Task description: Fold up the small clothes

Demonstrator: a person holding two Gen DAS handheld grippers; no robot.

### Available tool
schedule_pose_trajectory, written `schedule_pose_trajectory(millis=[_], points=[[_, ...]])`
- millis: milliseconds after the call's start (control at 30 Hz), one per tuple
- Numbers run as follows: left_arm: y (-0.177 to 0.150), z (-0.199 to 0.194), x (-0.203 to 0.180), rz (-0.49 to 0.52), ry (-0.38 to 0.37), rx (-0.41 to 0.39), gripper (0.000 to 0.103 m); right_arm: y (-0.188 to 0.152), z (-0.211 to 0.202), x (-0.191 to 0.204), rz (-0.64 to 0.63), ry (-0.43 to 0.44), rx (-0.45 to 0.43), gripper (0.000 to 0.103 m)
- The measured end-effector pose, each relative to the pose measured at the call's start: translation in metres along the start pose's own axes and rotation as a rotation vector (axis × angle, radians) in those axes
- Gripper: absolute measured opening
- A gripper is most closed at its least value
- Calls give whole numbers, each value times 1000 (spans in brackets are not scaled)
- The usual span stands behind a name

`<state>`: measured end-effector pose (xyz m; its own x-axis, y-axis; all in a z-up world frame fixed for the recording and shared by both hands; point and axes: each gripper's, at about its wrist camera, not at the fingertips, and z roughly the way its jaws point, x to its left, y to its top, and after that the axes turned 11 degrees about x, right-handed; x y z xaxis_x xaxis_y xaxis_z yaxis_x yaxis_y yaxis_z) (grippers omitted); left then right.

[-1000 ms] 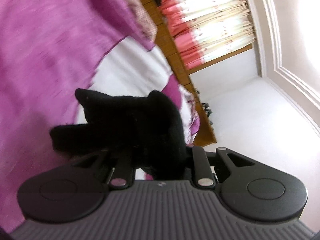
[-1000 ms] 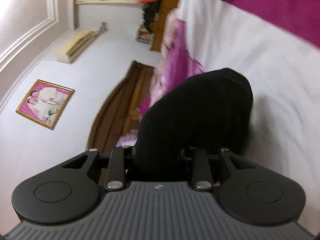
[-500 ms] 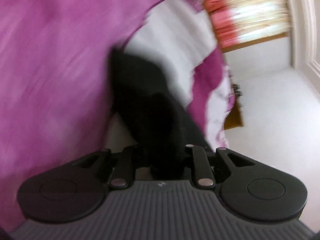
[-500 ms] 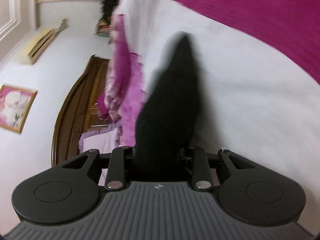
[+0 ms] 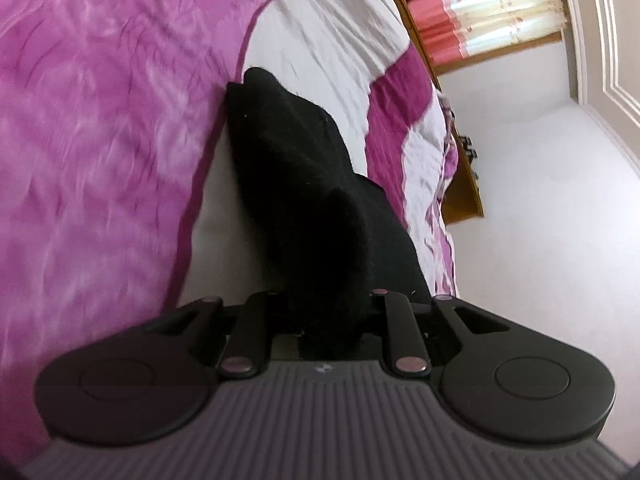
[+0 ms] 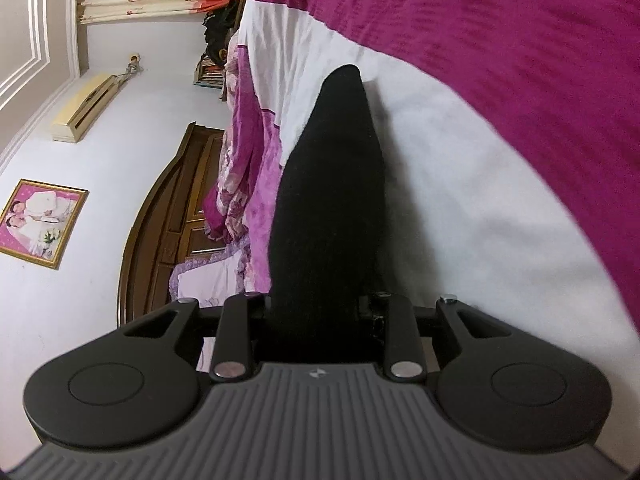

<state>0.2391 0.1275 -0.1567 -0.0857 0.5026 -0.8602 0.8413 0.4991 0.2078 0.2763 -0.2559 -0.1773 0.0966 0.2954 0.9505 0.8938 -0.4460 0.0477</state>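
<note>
A small black garment (image 5: 304,184) stretches from my left gripper (image 5: 326,320) out over the white band of the bedspread, its far end resting on the cloth. The left gripper is shut on the near end; the black fabric hides its fingertips. In the right wrist view the same black garment (image 6: 332,200) runs as a long, narrow strip away from my right gripper (image 6: 316,320), which is shut on it too. The strip's far tip touches the white part of the bedspread (image 6: 460,184). Both views are rolled sideways.
The bed is covered by a magenta and white bedspread (image 5: 100,140). A dark wooden headboard (image 6: 160,216) and floral pillows (image 6: 244,168) lie at the bed's far end. A curtained window (image 5: 492,4), a wall air conditioner (image 6: 84,108) and a framed picture (image 6: 36,222) are on the walls.
Both grippers have swung down toward the bed. The bunched garment has been drawn out into a long strip and its far end now lies on the white band.
</note>
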Motion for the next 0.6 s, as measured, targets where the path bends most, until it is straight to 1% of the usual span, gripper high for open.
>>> schedule_pose_trajectory(millis=[100,200,367,433,467,533,567,600], points=[[-15,1,3,8,8,17,21,-14,-11,-19,27,0,-2,31],[-20,5,9,28,42,21,21,-23,-12,-34,28,16,-8,32],[-24,6,23,13,21,25,24,-23,-7,-39,5,28,-7,32],[-27,4,22,37,38,31,27,-21,-6,-40,-3,31,2,33],[-28,2,17,63,65,33,32,-22,-8,-39,-14,27,8,34],[-33,-4,2,141,145,31,42,-25,-12,-33,-30,1,13,39],[-39,-9,-5,198,196,21,51,-27,-15,-30,-39,-21,14,40],[-46,-14,-9,244,241,12,62,-28,-18,-26,-43,-49,16,42]])
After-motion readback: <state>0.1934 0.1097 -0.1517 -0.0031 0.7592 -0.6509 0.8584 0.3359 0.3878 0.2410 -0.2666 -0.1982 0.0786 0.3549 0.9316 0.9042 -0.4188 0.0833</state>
